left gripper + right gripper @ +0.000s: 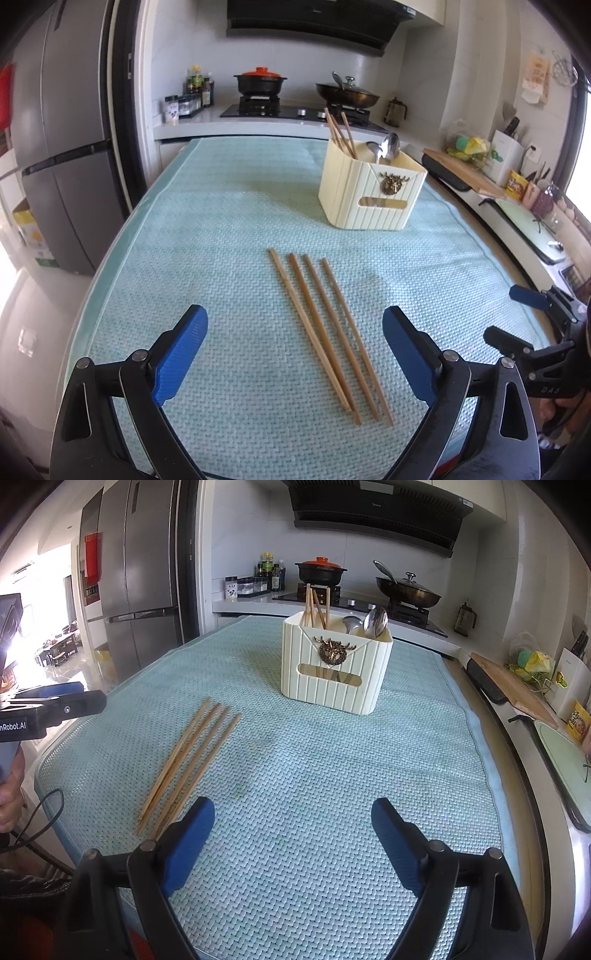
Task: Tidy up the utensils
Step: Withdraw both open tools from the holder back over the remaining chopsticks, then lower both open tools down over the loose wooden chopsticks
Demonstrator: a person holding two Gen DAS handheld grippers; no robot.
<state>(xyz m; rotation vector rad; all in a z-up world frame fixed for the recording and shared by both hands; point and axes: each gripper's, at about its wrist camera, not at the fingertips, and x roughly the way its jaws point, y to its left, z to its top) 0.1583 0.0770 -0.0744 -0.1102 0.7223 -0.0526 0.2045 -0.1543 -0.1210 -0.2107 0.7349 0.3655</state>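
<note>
Your left gripper hangs low over the counter with its blue fingers spread wide apart and nothing between them but air. Four loose chopsticks lie flat on the mint-green mat straight ahead at 12 o'clock, inside the span of those fingers but not touching either pad. They run roughly parallel, far ends leaning toward 11 o'clock, near ends toward 5 o'clock, and the two on the left converge at their near tips.

Your right gripper is likewise held wide, fingers apart and empty, over bare mat. From it the same chopsticks lie at 10 o'clock, their near tips just beside the left finger; you cannot tell whether they touch it.

Farther out, the cream utensil holder stands upright on the mat, at 12 o'clock from the right gripper and at 1 o'clock from the left, well apart from the loose chopsticks. Several chopsticks stand in its left compartment and metal spoons in its right one.

Each gripper shows in the other's view: the right at 3 o'clock, the left at 9 o'clock. Beyond the mat sit a stove with a red-lidded pot and a wok, and a grey fridge at 10 o'clock.
</note>
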